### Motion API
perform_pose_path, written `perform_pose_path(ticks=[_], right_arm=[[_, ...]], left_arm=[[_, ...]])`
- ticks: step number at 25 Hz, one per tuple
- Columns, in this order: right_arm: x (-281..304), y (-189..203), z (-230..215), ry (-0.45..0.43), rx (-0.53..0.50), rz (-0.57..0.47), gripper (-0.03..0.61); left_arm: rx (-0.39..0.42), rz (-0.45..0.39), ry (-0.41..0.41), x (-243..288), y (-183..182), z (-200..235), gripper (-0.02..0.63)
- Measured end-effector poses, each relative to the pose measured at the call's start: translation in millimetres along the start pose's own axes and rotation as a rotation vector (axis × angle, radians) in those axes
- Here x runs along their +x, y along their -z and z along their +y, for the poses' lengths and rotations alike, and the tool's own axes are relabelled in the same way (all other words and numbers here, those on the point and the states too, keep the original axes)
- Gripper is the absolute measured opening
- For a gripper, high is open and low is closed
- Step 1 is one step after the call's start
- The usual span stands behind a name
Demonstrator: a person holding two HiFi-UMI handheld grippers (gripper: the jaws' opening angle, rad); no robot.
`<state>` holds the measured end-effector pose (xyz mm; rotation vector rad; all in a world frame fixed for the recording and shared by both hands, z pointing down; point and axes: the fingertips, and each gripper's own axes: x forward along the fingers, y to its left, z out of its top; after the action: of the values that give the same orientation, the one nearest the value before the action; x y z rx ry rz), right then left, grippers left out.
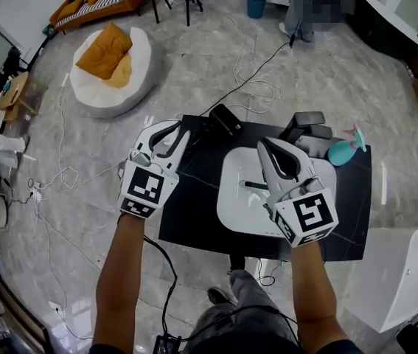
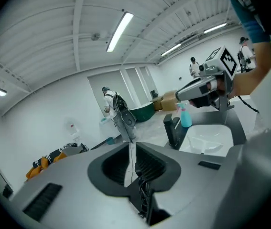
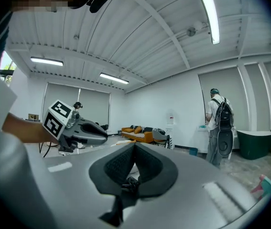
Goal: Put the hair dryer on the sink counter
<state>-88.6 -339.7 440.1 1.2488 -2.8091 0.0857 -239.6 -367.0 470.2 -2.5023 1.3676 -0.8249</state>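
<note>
The black hair dryer [image 1: 225,119] lies on the black rectangular worktop [image 1: 194,216] at its far left corner. Its black cord [image 1: 262,66] runs off the far edge and away across the grey floor. Neither gripper holds it.

Your left gripper [image 1: 182,131] is over the left edge of the worktop. In the head view its tips show just beside the hair dryer. Its fingers [image 2: 150,165] stand almost together, leaving only a thin slit between them. Nothing sits in that slit.

Your right gripper [image 1: 265,147] is over the white rounded sink basin [image 1: 234,198], which is set into the right half of the worktop. Its fingers [image 3: 120,165] are closed tip to tip and hold nothing.

A dark grey tap [image 1: 308,130] stands at the far edge of the worktop, behind the basin. A teal spray bottle with a pink trigger [image 1: 343,150] stands upright just beside the tap, toward the far right corner. It is well apart from the hair dryer, with the tap between the two.
</note>
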Motion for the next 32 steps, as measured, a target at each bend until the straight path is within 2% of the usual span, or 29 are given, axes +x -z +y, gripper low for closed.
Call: perform_pose_path(ticks=[1,2,4,7,13,21,25,28,32], right_arm=[[-4.2,-9.0,6.1,-0.001,-0.008,-0.007,0.011],[-8.9,-17.5,12.1,-0.001,-0.011,-0.015,0.011],[-19.2,-34.1,25.6,-0.005,-0.02,-0.028,0.011],[-37.4,-61.1,47.6,-0.026,-0.047,-0.044,0.011],[-79.7,-110.6,95.2,-0.075,-0.067,-0.065,0.011],[-140.5,-186.7,186.7,-0.114,-0.122,-0.11,0.009],[-173.0,-200.5,220.5,-0.162,-0.101,-0.141,0.009],[-190.3,-214.8,247.5,-0.188,-0.146,-0.133,0.009],[-212.3,-231.7,276.5,-0.221,-0.17,-0.147,0.009]], left_arm=[[-0.001,-0.023,-0.011,-17.2,-9.9,2.8,0.022],[-0.006,-0.047,-0.022,-35.1,-19.6,5.3,0.009],[-0.042,-0.101,-0.041,-74.2,-37.7,9.7,0.006],[-0.144,-0.181,-0.059,-136.7,-62.4,15.1,0.005],[-0.178,-0.265,-0.172,-266.5,-82.7,25.9,0.006],[-0.154,-0.3,-0.266,-428.3,-92.5,15.1,0.005],[-0.152,-0.315,-0.318,-497.1,-99.5,1.2,0.006],[-0.13,-0.341,-0.358,-541.2,-105.4,-7.1,0.005],[-0.148,-0.335,-0.409,-590.9,-108.1,-20.4,0.005]])
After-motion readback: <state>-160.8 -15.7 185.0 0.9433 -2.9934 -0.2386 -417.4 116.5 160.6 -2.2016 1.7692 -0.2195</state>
